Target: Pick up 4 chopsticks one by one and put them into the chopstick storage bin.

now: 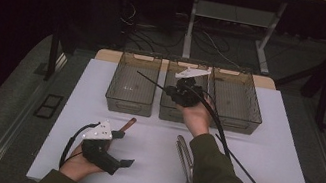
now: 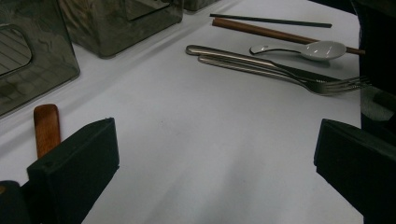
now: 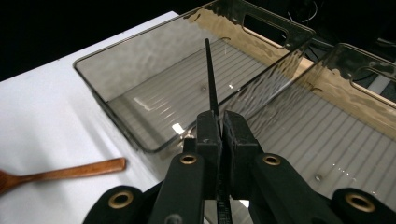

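My right gripper (image 3: 219, 122) pinches thin black chopstick (image 3: 211, 79) above smoky plastic bins (image 1: 127, 108) — all three empty. Left gripper (image 2: 215, 158) spread, idle. Wooden spoon (image 3: 60, 173), metal fork (image 2: 299, 79) remain — sorting barely begun.

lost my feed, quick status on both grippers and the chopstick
Right gripper shut on black chopstick, above the bins. Left gripper open, empty. Nothing blocking.

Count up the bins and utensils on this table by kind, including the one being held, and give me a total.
Bins: 3
Black chopsticks: 2
Brown chopstick: 1
Wooden spoon: 1
White spoon: 1
Fork: 1
Knife: 1
Total: 10
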`<state>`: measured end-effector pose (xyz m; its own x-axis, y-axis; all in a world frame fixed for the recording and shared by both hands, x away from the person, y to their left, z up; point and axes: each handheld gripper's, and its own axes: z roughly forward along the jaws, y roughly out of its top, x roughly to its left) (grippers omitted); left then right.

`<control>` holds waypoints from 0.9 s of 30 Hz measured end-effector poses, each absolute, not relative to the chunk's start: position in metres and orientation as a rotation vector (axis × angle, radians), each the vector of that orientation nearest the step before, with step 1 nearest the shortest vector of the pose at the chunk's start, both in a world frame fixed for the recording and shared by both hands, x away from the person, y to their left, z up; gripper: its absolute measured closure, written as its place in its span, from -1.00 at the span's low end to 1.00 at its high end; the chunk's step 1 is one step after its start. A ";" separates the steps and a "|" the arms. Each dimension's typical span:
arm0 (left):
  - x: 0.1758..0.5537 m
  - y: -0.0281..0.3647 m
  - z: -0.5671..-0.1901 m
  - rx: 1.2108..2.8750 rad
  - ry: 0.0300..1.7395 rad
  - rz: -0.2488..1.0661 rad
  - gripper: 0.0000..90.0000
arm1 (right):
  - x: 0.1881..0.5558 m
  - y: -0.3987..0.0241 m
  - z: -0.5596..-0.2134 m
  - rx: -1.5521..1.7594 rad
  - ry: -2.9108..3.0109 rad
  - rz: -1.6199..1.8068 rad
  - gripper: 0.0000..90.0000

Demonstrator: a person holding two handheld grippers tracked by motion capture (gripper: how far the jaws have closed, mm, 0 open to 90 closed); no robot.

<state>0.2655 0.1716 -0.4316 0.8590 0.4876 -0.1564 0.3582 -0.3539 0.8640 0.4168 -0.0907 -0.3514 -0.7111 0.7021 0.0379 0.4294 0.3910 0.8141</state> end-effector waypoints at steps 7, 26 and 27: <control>0.265 0.172 -0.431 1.982 0.616 0.158 -1.00 | 0.432 -0.072 -0.357 0.995 2.358 1.185 0.91; 0.265 0.172 -0.430 1.974 0.605 0.152 -1.00 | 0.462 -0.024 -0.359 1.016 2.391 1.080 0.91; 0.265 0.172 -0.430 1.974 0.604 0.151 -1.00 | 0.463 -0.022 -0.361 1.022 2.396 1.076 0.91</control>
<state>0.2646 0.1720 -0.4295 0.8661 0.4758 -0.1532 0.3474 -0.3526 0.8689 0.4633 -0.0217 -0.3606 -0.6923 0.7216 -0.0005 0.4791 0.4602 0.7475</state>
